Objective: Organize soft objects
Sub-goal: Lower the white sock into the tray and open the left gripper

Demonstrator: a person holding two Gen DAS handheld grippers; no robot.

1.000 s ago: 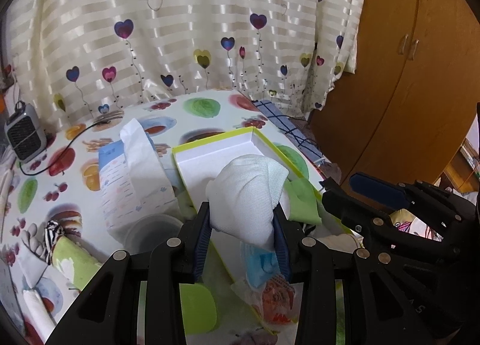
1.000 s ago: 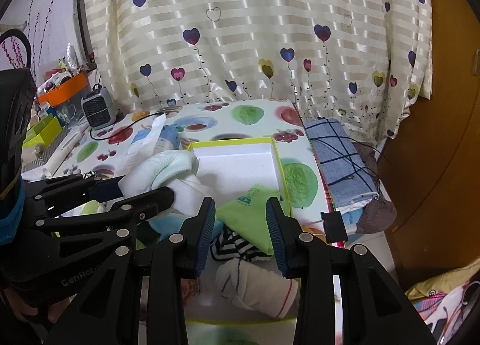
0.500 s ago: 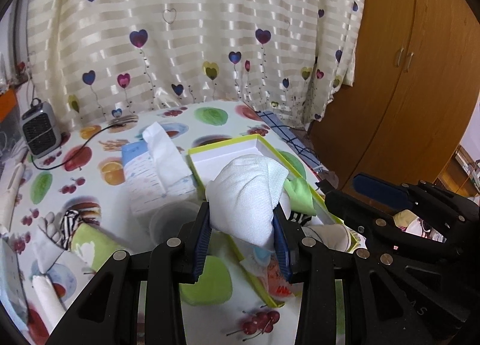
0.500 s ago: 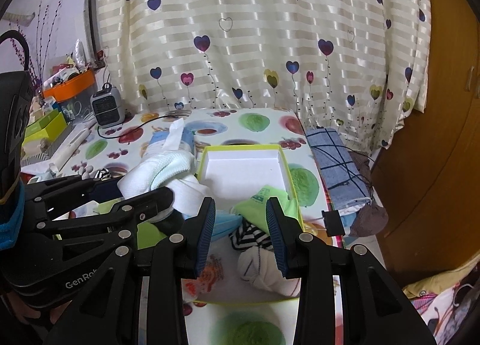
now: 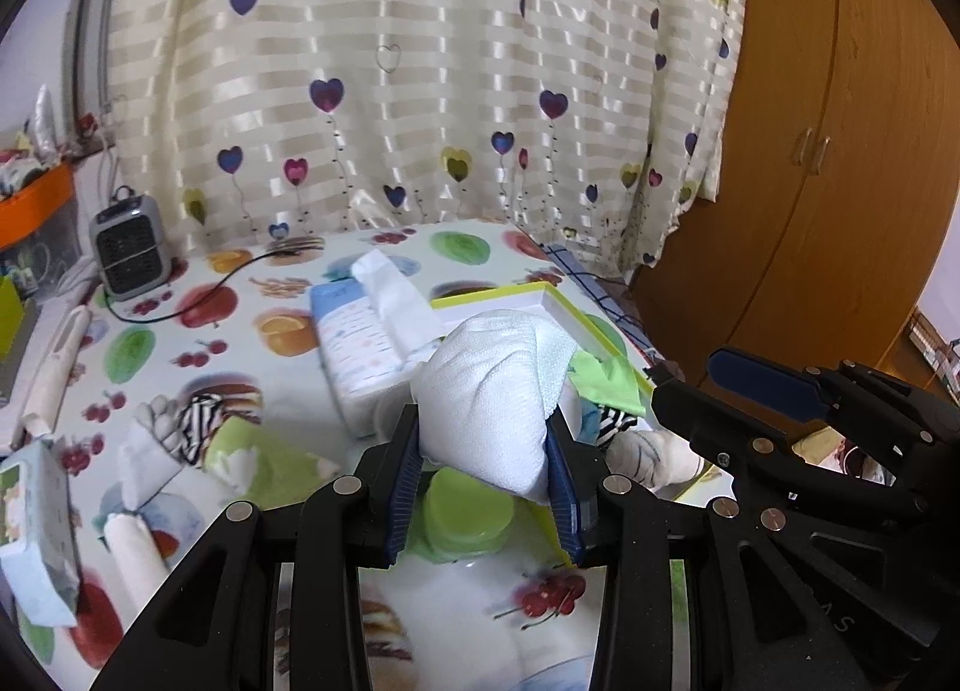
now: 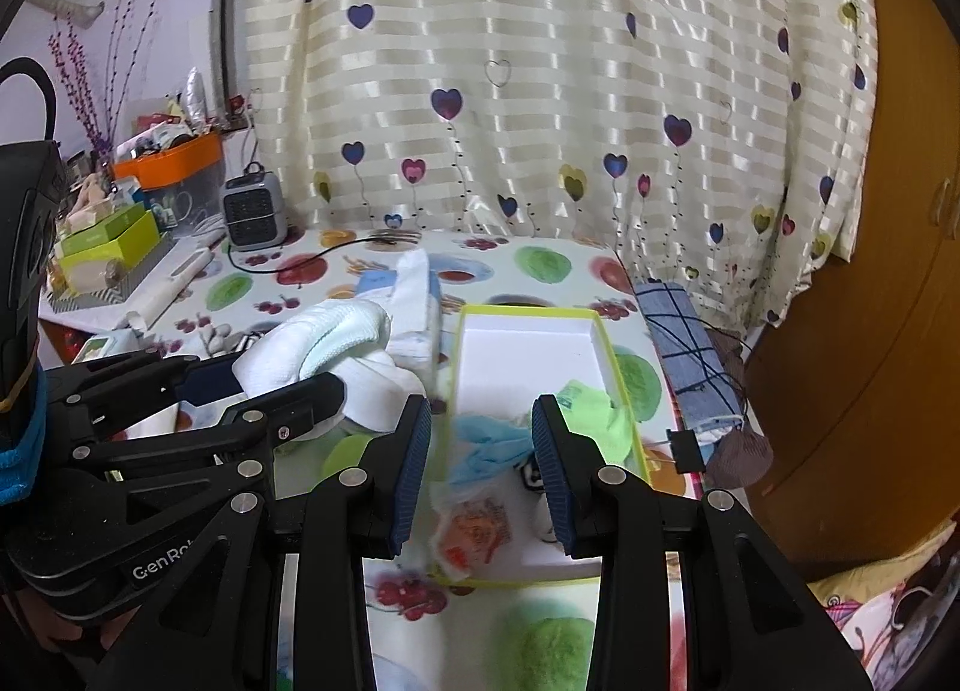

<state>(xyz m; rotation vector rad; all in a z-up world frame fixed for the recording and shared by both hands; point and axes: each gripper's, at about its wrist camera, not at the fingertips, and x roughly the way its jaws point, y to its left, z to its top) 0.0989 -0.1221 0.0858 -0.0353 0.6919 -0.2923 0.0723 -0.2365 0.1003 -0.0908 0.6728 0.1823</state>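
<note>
My left gripper (image 5: pixel 483 439) is shut on a bundled white cloth (image 5: pixel 492 391), which bulges above its blue pads. From the right wrist view the same cloth (image 6: pixel 300 343) shows at the left, in the left gripper (image 6: pixel 240 391). A white box with a yellow-green rim (image 6: pixel 606 343) lies on the fruit-print table. It holds a green sock (image 6: pixel 594 415), a light blue cloth (image 6: pixel 486 439), a striped sock (image 6: pixel 531 472) and a printed packet (image 6: pixel 474 529). My right gripper (image 6: pixel 480 421) hangs open above the box's near end with nothing between its fingers.
A tissue pack (image 5: pixel 366 337) lies left of the box. Loose socks (image 5: pixel 192 421) and a green cloth (image 5: pixel 258 457) lie further left. A small heater (image 5: pixel 129 247) with its cable stands at the back. A checked blue cloth (image 6: pixel 684 349) hangs at the table's right edge, by a wooden wardrobe (image 5: pixel 810 181).
Both grippers have drawn back and up from the box, so more of the table shows. The white cloth stays clamped in the left gripper. The right jaws have kept their gap.
</note>
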